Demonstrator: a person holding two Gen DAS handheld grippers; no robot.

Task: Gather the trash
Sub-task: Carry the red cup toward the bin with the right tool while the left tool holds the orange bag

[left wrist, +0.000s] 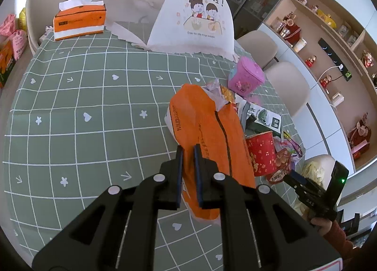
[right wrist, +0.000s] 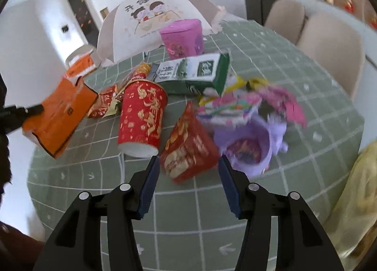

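My left gripper point(left wrist: 187, 147) is shut on an orange plastic bag point(left wrist: 209, 136) and holds it above the green checked tablecloth point(left wrist: 82, 106); the bag also shows at the left of the right wrist view point(right wrist: 59, 115). My right gripper point(right wrist: 188, 165) is open, its jaws on either side of a red snack packet point(right wrist: 188, 151). Around it lie a red paper cup point(right wrist: 141, 115), a green carton point(right wrist: 193, 75), a purple wrapper point(right wrist: 249, 146) and pink and yellow wrappers point(right wrist: 259, 101). The right gripper also shows in the left wrist view point(left wrist: 292, 175).
A pink tub point(left wrist: 246, 75) stands behind the trash. A white mesh food cover point(left wrist: 188, 16) and an orange tissue box point(left wrist: 79, 21) sit at the table's far side. Beige chairs point(left wrist: 289, 87) line the right edge, with shelves point(left wrist: 329, 42) beyond.
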